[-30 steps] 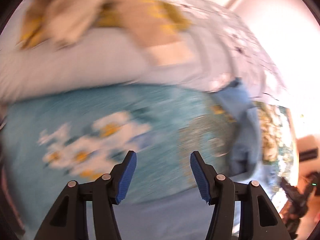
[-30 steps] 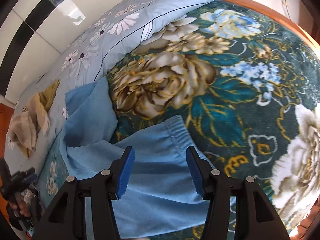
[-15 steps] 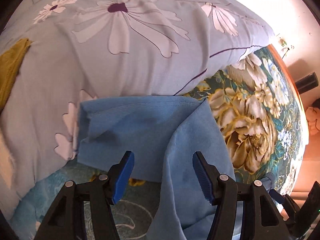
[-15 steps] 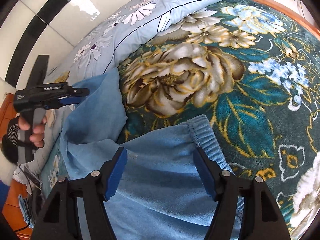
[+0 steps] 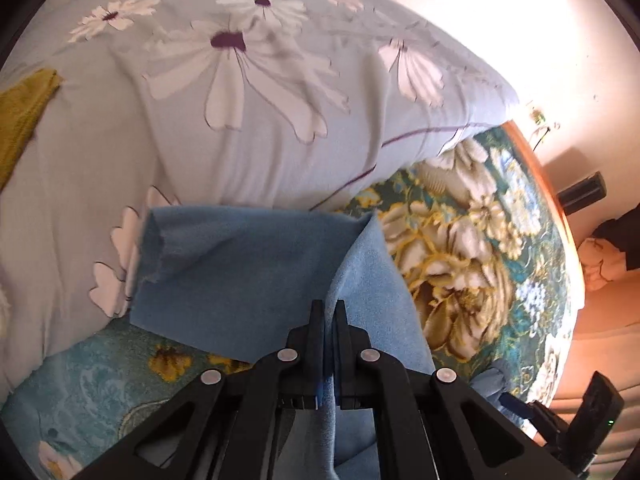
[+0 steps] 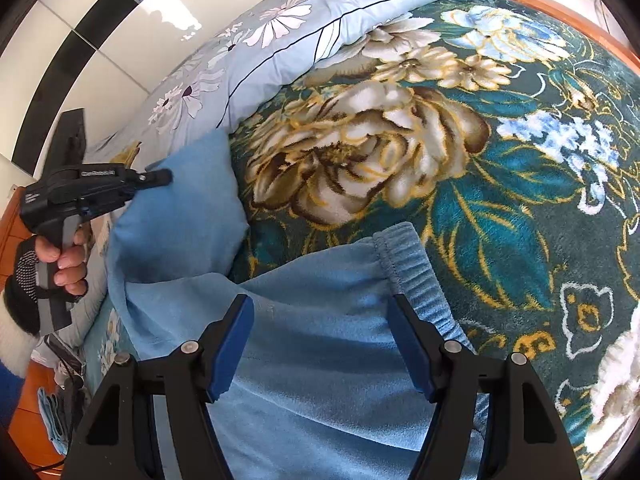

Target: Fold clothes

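Light blue trousers (image 6: pixel 320 320) lie on the floral bedspread. Their elastic waistband (image 6: pixel 412 264) is just ahead of my right gripper (image 6: pixel 320 344), which is open and hovers over the cloth, holding nothing. A trouser leg (image 5: pixel 240 264) runs up against the pale quilt. My left gripper (image 5: pixel 329 320) is shut on a raised fold of that leg near its hem. The left gripper also shows in the right wrist view (image 6: pixel 152 178), held in a hand at the far left, with the leg (image 6: pixel 180 208) lifted beneath it.
A teal bedspread (image 6: pixel 500 200) with big cream and gold flowers covers the bed. A pale blue daisy-print quilt (image 5: pixel 260 100) is heaped along the far side. A mustard cloth (image 5: pixel 24 112) lies on it at the left. The wooden bed edge (image 6: pixel 560 12) runs at the right.
My left gripper swung over to the trouser leg and closed on a fold of it. The right gripper moved slightly closer to the waistband and stays open.
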`<state>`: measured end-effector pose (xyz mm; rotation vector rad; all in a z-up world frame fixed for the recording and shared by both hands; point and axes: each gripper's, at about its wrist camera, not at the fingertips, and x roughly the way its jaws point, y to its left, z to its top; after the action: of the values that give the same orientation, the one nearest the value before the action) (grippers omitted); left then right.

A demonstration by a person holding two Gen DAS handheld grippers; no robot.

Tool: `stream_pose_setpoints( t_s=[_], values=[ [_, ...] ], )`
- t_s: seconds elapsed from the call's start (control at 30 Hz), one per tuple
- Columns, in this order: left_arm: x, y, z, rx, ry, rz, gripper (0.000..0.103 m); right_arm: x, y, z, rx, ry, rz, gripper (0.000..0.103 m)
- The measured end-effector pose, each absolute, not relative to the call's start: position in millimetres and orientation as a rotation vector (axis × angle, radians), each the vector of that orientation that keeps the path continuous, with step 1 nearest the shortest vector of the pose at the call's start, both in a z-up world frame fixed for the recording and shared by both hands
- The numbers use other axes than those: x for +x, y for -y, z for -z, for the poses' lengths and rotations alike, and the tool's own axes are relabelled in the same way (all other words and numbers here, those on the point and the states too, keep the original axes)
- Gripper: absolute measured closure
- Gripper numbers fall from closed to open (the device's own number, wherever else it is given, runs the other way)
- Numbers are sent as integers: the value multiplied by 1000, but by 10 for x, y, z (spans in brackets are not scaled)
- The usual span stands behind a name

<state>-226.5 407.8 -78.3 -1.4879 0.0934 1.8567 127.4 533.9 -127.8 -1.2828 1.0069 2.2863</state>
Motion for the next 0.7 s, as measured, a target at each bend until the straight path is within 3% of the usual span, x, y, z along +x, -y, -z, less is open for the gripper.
stream_pose_setpoints(
  t_s=[0.17,0.47,0.7],
  values=[
    [-1993,-3192,88,-1259,113,-2030,100,1316,-5320,1285,-1305,-1015,-2249,32],
    [-1299,-1619,657,-1485,237,-2169,100,1488,-5273,1405,-1353,-1085,-2151,32],
    [-1001,-1301,1353,-1737,292,-2109,97,1436,-5260,1418,-1387,-1063,-2121,32]
  ],
)
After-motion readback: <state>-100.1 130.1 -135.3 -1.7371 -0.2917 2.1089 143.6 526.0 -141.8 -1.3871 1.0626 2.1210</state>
